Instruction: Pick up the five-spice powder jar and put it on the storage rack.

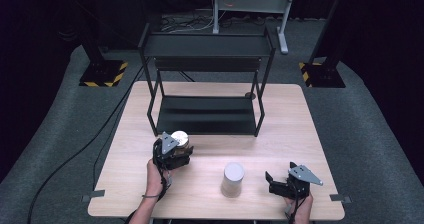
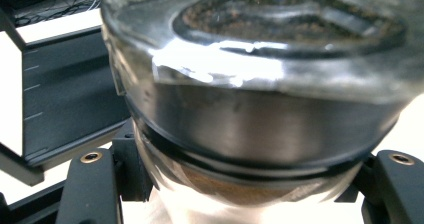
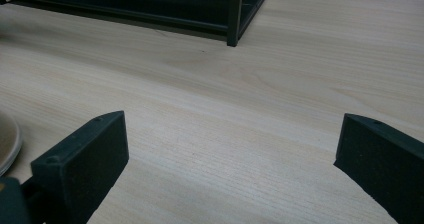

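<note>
Glass and a band of dull metal crowd the left gripper view, where a jar [image 2: 255,99] sits clamped between the two black jaws, one pressed against each of its sides, its clear base turned toward the camera and a brown, grainy filling visible through it. In the high view the left gripper [image 1: 173,151] holds this jar [image 1: 180,138] at about nine o'clock on the wooden table [image 1: 300,114], tilted, just in front of the lower left corner of the black two-tier shelf rack [image 1: 207,79], which stands at twelve o'clock. The person's left hand [image 1: 155,178] comes up from seven o'clock to grip the tool, and a cable trails off the table's left edge onto the grey floor. Moving right, a pale cylindrical container [image 1: 233,179] stands upright at about six o'clock, well apart from the jar and between the two grippers, touching neither. Further right, at about four o'clock, the right gripper [image 1: 275,182] lies low over the table with its jaws spread wide and nothing between them; the right gripper view shows bare wood grain between the two black pads, the rack's leg [image 3: 233,14] far ahead at twelve o'clock, and a pale rounded edge [image 3: 9,143] at nine o'clock.
</note>
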`<state>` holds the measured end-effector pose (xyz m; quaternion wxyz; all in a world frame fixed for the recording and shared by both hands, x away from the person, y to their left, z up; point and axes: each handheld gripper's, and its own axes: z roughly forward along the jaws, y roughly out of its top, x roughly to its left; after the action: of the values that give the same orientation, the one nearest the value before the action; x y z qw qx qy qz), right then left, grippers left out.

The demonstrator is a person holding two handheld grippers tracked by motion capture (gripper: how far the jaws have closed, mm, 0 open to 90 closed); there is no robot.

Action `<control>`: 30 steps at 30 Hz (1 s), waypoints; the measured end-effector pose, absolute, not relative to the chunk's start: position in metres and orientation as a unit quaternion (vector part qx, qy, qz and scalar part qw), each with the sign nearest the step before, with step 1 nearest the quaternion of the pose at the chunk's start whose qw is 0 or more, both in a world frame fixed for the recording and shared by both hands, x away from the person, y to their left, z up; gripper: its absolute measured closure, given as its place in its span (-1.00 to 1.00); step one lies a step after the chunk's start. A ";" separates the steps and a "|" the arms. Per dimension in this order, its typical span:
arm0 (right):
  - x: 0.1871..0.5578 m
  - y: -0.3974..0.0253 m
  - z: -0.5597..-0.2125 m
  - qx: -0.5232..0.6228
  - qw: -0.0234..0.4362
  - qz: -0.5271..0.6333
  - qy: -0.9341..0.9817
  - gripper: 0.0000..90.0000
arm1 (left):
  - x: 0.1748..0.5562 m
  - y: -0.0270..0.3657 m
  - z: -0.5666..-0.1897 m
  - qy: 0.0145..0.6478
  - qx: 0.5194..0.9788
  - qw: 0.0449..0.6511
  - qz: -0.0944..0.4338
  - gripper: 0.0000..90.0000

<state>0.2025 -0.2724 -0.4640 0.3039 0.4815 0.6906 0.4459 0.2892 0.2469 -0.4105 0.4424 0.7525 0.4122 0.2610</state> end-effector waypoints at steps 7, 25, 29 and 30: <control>0.202 -0.272 -0.464 0.483 0.305 0.446 0.689 -1.00 | 0.296 0.243 -0.406 0.407 0.755 0.443 0.261 -0.30; 0.202 -0.273 -0.464 0.481 0.304 0.448 0.690 -1.00 | 0.312 0.237 -0.402 0.399 0.759 0.445 0.257 -0.30; 0.202 -0.273 -0.464 0.480 0.303 0.448 0.690 -1.00 | 0.315 0.236 -0.400 0.397 0.760 0.447 0.255 -0.30; 0.202 -0.274 -0.464 0.481 0.302 0.449 0.690 -1.00 | 0.315 0.236 -0.400 0.397 0.760 0.447 0.255 -0.30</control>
<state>0.2024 -0.2739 -0.4643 0.3016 0.4806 0.6904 0.4488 0.3147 0.2360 -0.4001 0.4469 0.7603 0.3966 0.2550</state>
